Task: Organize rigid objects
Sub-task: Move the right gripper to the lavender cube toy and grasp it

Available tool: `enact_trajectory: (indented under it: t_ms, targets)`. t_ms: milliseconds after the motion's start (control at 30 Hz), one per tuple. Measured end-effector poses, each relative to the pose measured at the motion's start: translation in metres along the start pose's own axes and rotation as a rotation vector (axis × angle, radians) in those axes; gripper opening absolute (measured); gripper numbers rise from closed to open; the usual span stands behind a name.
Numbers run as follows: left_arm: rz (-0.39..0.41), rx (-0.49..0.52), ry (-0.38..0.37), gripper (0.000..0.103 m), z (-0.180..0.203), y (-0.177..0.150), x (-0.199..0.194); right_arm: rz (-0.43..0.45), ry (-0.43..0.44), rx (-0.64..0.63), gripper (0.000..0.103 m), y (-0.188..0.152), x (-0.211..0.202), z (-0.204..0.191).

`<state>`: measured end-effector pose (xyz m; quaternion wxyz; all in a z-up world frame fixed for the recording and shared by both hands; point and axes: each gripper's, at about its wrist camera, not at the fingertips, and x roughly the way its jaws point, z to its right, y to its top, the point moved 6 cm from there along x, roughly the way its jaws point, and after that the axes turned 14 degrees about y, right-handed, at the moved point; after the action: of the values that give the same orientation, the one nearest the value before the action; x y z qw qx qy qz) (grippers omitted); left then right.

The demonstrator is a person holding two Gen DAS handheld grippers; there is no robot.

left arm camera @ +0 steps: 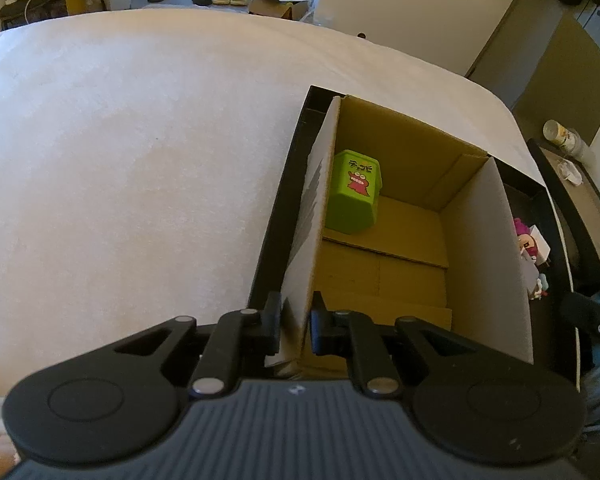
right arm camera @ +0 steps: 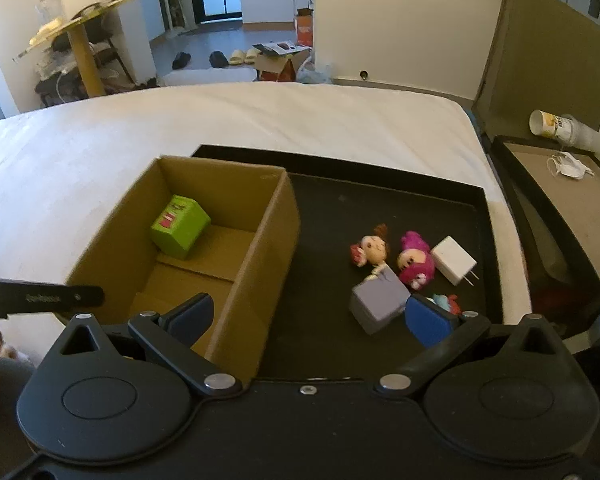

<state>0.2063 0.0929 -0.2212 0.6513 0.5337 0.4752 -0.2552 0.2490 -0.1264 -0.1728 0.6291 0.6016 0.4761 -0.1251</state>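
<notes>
The left gripper [left arm camera: 296,330] clamps the cardboard box [right arm camera: 256,264] wall, steadying it; a green box [right arm camera: 180,227] already lies inside. The right gripper [right arm camera: 308,320] hovers with fingers apart over the black tray [right arm camera: 324,344], so the next move is probably closing on the grey cube [right arm camera: 376,306] nearest it.

The cardboard box [right arm camera: 204,248] stands open-topped, its floor bare save the green box [right arm camera: 180,227] in the far corner. On the black tray [right arm camera: 324,216], dolls [right arm camera: 394,258] and charger [right arm camera: 454,260] crowd the right.
</notes>
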Motion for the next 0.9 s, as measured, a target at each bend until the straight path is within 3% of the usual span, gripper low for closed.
enact_trajectory:
  t_ms: [467, 700, 900]
  targets:
    - [0.009, 0.033, 0.105, 0.012, 0.007, 0.003, -0.004, 0.007, 0.042, -0.045, 0.102, -0.010, 0.004, 0.036]
    - [0.017, 0.049, 0.156, 0.012, 0.014, 0.002, -0.008, -0.003, 0.038, -0.065, 0.080, -0.017, 0.025, 0.060]
    - [0.036, 0.066, 0.181, 0.012, 0.018, 0.000, -0.010, -0.001, 0.044, -0.075, 0.075, -0.021, 0.040, 0.072]
